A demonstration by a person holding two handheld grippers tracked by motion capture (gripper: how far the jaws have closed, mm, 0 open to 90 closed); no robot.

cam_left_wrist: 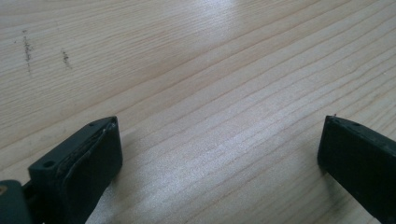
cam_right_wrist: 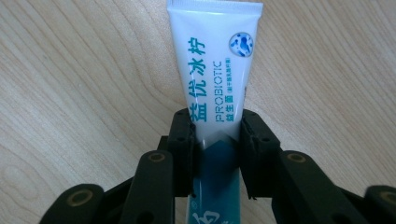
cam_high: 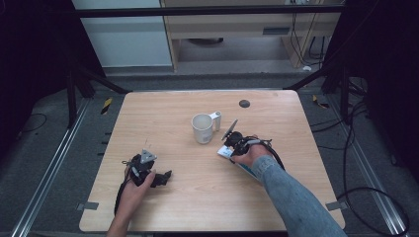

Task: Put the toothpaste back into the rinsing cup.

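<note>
A white and teal toothpaste tube (cam_right_wrist: 212,60) with blue print lies flat on the wooden table (cam_right_wrist: 70,84). My right gripper (cam_right_wrist: 216,126) is shut on it, its two black pads pressing the tube's sides near the teal part. In the high view the right gripper (cam_high: 232,147) sits over the tube (cam_high: 226,152) just right of a white mug (cam_high: 203,128). The left gripper (cam_high: 164,177) rests low at the table's front left, held in a hand. Its jaws stand wide apart in the left gripper view (cam_left_wrist: 219,140), with bare wood between them.
The white mug stands upright near the table's middle, its handle (cam_high: 216,118) turned to the back right. A small dark round mark (cam_high: 244,103) lies on the table (cam_high: 197,207) behind it. Cables trail from both grippers. Black frame legs flank the table's far corners.
</note>
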